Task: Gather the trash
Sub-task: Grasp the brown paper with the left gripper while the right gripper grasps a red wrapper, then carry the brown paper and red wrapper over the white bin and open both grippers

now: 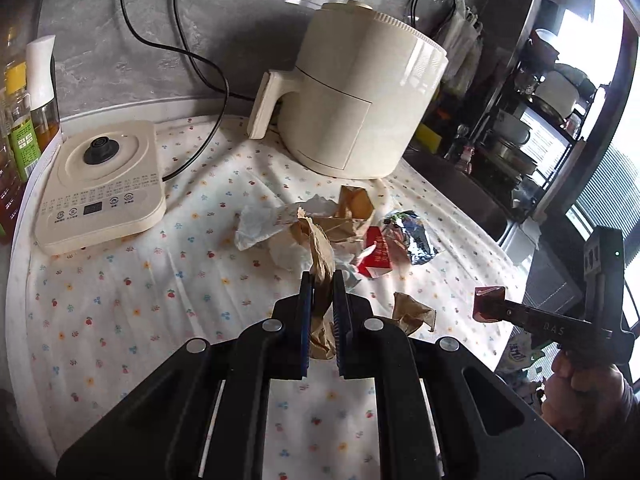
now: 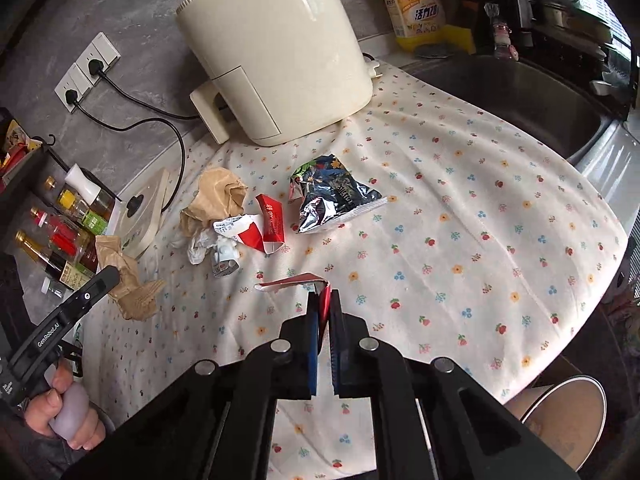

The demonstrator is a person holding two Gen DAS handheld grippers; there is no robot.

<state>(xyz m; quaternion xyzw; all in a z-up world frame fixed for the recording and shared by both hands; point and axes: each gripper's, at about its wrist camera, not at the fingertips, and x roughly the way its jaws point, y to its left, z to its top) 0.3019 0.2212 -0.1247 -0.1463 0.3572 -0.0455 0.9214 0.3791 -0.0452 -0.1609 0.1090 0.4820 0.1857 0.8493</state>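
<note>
The left gripper (image 1: pixel 322 280) has its jaws pinching crumpled brown paper (image 1: pixel 320 256); the right gripper (image 2: pixel 325 300) pinches a red wrapper scrap (image 2: pixel 296 281). The paper cup (image 2: pixel 568 420) sits low and to the right behind the right jaws, so the right hand is nearer; the remaining litter (image 2: pixel 256 228) lies ahead on the worktop (image 2: pixel 480 240)

**What I can't make out**

My left tongs (image 1: pixel 321 280) cover the lower end of the brown paper (image 1: pixel 320 252). The paper cup (image 2: pixel 560 424) is cut by the frame's edge. Print on the kettle base (image 1: pixel 100 184) is too small to read.
</note>
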